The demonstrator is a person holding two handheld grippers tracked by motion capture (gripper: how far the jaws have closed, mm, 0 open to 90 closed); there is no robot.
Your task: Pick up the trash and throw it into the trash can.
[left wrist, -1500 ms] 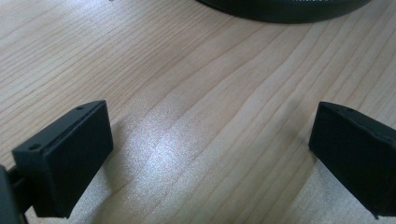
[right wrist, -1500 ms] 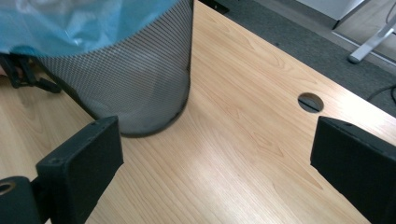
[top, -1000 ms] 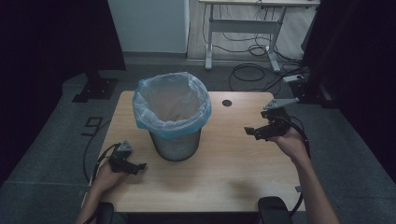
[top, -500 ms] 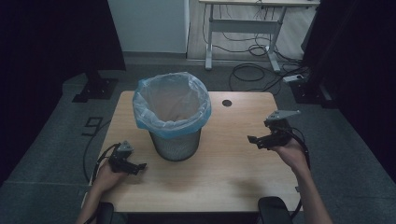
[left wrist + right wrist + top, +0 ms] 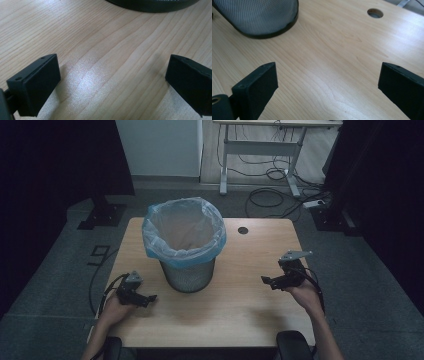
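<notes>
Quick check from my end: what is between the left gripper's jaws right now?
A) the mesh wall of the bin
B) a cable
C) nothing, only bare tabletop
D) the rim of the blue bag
C: in the left gripper view the left gripper has its jaws wide apart over bare wooden table, with the dark base of the bin farther ahead and untouched.

The right gripper (image 5: pixel 327 87) has its jaws spread wide above the wooden table (image 5: pixel 332 57); mesh bin (image 5: pixel 259 17) upper left, cable hole (image 5: pixel 375 13) beyond.
</notes>
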